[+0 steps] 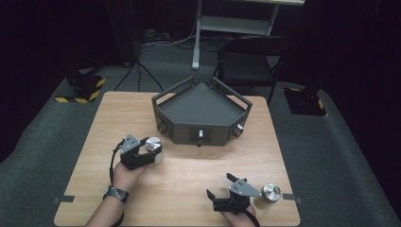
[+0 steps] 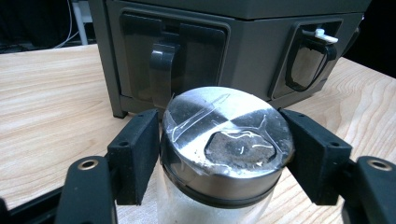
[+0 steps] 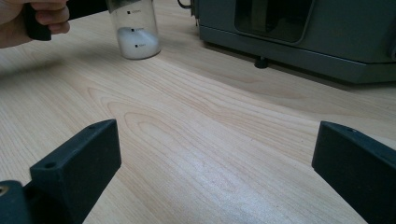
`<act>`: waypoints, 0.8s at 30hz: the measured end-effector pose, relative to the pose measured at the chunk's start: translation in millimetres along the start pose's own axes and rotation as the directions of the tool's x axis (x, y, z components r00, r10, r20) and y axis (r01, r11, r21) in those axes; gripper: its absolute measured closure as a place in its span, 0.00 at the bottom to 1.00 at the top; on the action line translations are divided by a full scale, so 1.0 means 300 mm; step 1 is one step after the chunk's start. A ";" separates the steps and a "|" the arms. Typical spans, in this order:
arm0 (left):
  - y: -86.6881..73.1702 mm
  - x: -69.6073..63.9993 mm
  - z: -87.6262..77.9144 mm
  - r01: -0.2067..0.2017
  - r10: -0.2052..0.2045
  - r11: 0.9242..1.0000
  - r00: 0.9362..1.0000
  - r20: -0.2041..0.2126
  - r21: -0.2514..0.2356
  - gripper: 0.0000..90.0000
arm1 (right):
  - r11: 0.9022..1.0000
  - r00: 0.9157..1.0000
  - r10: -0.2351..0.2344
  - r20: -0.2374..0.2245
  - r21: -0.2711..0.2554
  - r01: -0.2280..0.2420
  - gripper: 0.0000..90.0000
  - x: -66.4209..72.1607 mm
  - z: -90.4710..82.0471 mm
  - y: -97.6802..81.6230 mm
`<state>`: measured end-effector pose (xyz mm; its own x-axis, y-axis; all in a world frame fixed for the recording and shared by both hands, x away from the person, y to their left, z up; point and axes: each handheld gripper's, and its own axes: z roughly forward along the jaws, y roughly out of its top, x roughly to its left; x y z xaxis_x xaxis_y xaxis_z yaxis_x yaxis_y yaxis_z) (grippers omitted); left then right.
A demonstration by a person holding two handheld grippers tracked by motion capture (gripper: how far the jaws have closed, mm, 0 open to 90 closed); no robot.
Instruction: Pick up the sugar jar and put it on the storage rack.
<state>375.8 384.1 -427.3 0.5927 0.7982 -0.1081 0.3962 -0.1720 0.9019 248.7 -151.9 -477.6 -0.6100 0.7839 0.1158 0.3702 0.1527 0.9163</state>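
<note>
The wooden table (image 1: 189, 189) carries everything, and the largest thing on it is a dark grey five-sided box (image 1: 201, 111) with railed edges, standing at the far middle, toward twelve o'clock from the person. Its front faces hold recessed panels with small knobs and latches; in the left gripper view one such handle (image 2: 161, 65) stands directly behind the jar, and the box wall blocks the way ahead at twelve o'clock.

A second metal-capped jar (image 1: 269, 193) stands near the table's right front corner, at about three o'clock just beside the right gripper (image 1: 220, 187). That gripper's jaws stand wide apart with only bare table between them, pointing toward ten o'clock across the table.

The jar with a metal lid (image 2: 227, 140) stands upright on the table at about eight o'clock from the box, just in front of its left face. It is clear-walled with white powder in its bottom, seen in the right gripper view (image 3: 135, 32). The left gripper (image 1: 147, 152) has it between its jaws: both black pads press against the lid's rim on opposite sides, so the jaws are narrowed onto the lid and holding it.
</note>
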 end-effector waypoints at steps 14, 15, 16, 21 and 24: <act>-0.020 -0.011 -0.005 -0.016 0.016 0.999 1.000 -0.007 -0.035 0.38 | 1.000 1.000 0.002 -0.001 -0.001 -0.002 0.01 -0.001 0.000 -0.001; -0.020 -0.012 -0.006 -0.019 0.019 0.999 1.000 -0.008 -0.035 0.38 | 1.000 1.000 0.002 -0.001 -0.002 -0.002 0.01 -0.001 0.000 -0.001; -0.020 -0.012 -0.006 -0.019 0.019 0.999 1.000 -0.008 -0.035 0.38 | 1.000 1.000 0.002 -0.001 -0.002 -0.002 0.01 -0.001 0.000 -0.001; -0.026 -0.018 -0.006 -0.022 0.022 0.999 1.000 -0.012 -0.041 0.38 | 1.000 1.000 0.004 -0.002 -0.002 -0.004 0.01 -0.002 0.000 -0.001; -0.031 -0.021 -0.006 -0.025 0.024 0.999 1.000 -0.017 -0.048 0.38 | 1.000 1.000 0.004 -0.001 -0.003 -0.004 0.01 -0.002 -0.001 -0.002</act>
<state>366.9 381.7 -434.2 0.5903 0.8033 -0.0791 0.3471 -0.1642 0.9233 248.7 -152.4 -478.0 -0.6096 0.7836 0.1197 0.3705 0.1481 0.9169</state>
